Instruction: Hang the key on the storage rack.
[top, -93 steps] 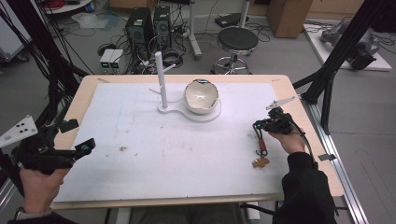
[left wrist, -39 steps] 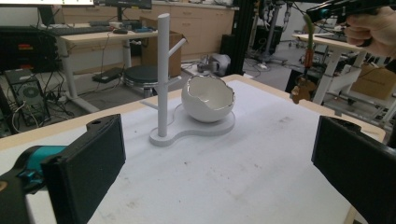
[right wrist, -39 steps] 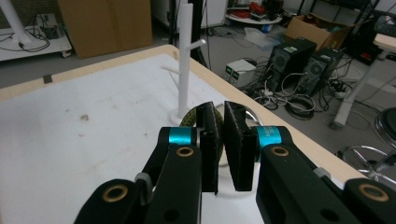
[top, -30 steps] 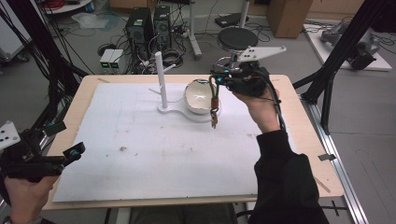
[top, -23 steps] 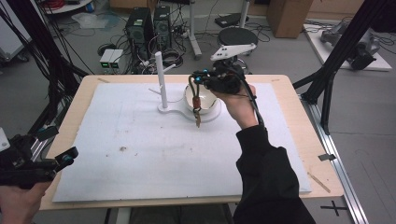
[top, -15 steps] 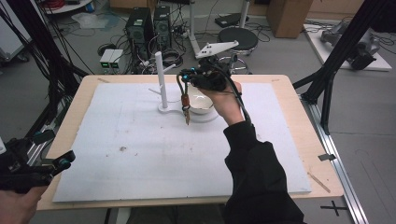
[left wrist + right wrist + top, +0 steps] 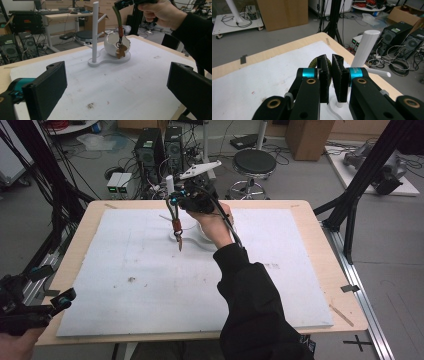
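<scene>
Pinching the olive keychain strap (image 7: 117,15) beside the white peg stand (image 7: 95,30), right tool (image 7: 172,200) risks snagging a peg (charm swings); left tool (image 7: 112,87) spread, idle.

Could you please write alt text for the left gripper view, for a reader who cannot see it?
The person's right hand holds a gripper from which a keychain, an olive strap ending in a small brown figure, dangles beside a white peg stand and in front of a white bowl on the stand's base. The left gripper is open in the foreground over the white table mat.
</scene>
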{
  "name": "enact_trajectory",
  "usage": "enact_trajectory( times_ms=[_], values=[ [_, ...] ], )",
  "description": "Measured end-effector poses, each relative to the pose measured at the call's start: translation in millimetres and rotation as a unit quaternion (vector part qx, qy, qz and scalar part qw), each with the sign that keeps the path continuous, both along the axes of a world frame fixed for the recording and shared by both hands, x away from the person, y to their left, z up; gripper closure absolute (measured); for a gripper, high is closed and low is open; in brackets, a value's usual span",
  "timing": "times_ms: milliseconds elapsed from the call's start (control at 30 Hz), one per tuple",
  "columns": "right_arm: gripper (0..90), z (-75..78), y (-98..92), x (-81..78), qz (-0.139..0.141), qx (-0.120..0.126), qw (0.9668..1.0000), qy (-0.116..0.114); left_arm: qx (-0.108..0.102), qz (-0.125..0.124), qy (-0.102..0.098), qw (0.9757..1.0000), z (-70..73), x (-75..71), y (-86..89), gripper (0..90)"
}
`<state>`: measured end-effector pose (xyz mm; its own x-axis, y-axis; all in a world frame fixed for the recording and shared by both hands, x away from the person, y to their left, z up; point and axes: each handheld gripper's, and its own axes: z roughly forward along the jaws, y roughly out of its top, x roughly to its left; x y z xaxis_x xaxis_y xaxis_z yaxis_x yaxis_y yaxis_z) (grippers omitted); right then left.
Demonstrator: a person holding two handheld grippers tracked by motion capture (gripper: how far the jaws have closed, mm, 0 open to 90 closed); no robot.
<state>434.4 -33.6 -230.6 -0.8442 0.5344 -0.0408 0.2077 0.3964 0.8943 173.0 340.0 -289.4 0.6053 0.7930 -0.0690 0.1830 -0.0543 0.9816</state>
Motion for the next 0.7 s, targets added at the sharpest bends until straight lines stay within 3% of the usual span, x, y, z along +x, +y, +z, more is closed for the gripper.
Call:
enact_trajectory(
  times_ms=[533, 700],
  values=[
    [84.9, -39.3, 18.3, 36.5, -0.026, -0.023, 0.9984, 0.044, 0.0, 0.009, 0.002, 1.0, -1.1, -9.0, 5.7, 3.2],
    [84.9, -46.3, 23.6, 42.1, -0.028, -0.034, 0.998, 0.044, -0.002, 0.014, 0.005, 0.9999, -2.7, -9.6, 8.4, 3.2]
  ],
)
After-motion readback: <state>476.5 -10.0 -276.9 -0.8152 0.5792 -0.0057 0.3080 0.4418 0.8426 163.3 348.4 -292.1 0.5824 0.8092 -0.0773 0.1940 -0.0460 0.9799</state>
